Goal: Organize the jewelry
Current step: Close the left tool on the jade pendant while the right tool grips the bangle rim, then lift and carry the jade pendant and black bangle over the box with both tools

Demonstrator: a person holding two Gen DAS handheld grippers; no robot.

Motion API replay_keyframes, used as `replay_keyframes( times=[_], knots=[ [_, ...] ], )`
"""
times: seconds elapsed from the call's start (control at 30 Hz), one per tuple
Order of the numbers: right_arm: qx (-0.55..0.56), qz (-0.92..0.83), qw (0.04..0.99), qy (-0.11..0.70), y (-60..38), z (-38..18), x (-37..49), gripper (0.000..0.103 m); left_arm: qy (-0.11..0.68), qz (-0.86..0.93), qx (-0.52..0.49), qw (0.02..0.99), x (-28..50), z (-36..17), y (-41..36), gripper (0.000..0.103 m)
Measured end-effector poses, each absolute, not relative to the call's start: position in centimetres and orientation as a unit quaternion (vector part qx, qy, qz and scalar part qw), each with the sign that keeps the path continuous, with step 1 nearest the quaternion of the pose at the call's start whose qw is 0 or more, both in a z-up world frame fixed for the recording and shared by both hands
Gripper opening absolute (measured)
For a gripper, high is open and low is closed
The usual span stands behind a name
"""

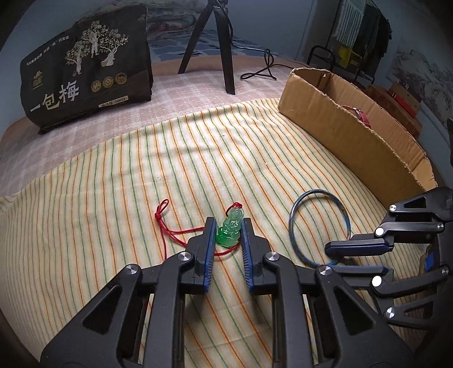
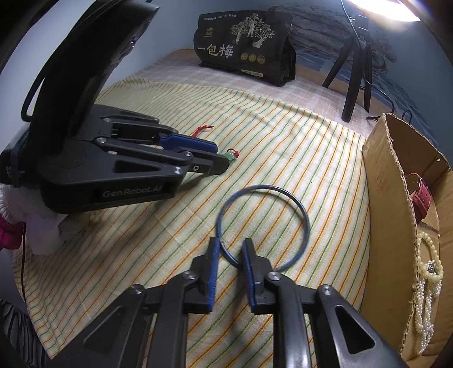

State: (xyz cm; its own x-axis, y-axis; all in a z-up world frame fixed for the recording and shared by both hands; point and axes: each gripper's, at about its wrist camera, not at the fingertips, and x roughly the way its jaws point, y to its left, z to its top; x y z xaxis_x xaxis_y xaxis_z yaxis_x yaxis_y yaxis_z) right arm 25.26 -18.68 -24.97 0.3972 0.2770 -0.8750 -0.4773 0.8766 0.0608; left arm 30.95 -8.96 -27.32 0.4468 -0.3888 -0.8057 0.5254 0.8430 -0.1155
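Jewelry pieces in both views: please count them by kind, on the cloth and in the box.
Green pendant on red cord: 1
Blue bangle: 1
Red strap in cardboard box: 1
Pearl strands in box: 1 cluster, strands not countable
Total: 4

A room in a home, seemingly a bedroom: a striped cloth (image 1: 113,175) covers a checked sheet (image 1: 184,93) on a bed-like surface, with a dark snack bag (image 1: 85,65) at the far left and clothes (image 1: 362,25) hanging on a rack at the far right.
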Motion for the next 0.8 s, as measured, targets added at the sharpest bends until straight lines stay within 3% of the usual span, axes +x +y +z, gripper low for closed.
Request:
replay_keyframes(
  times=[0.2,0.8],
  knots=[
    [-0.080,0.230,0.831,0.500,-19.1,-24.5,25.1,0.002,0.450,-0.260,0.058,0.853,30.5,-26.7,-7.7,0.016],
    [-0.043,0.236,0.853,0.463,-20.2,-20.0,23.5,0.001,0.422,-0.249,0.042,0.871,27.6,-22.8,-5.0,0.016]
  ],
)
